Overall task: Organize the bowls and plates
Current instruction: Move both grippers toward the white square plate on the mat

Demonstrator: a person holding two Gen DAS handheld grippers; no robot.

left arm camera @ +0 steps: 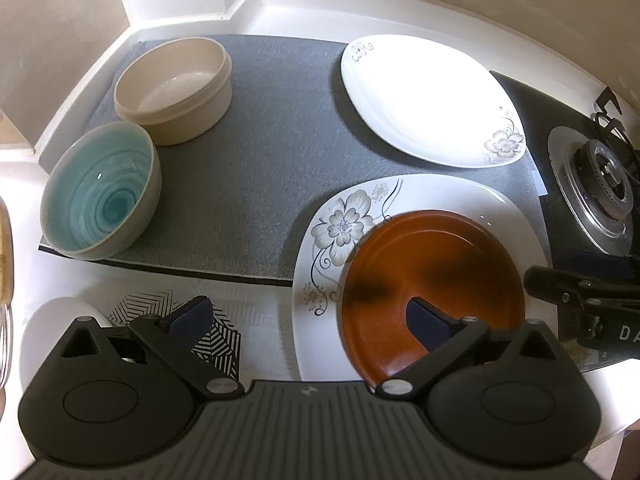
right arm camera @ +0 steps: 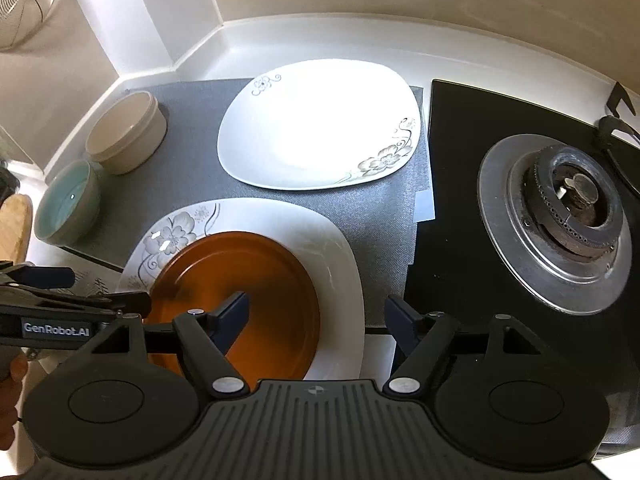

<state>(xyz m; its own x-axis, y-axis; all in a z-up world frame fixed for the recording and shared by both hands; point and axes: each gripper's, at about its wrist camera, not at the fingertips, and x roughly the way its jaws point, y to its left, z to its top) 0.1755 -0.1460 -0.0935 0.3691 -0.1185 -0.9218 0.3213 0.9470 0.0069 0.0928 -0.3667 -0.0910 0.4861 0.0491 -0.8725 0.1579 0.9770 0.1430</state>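
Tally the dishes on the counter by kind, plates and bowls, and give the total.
Plates: 3 – far white plate, near white plate, brown plate stacked on the near white one.
Bowls: 2 – beige bowl, teal bowl.
Total: 5

Grey mat beside black stove with 1 burner
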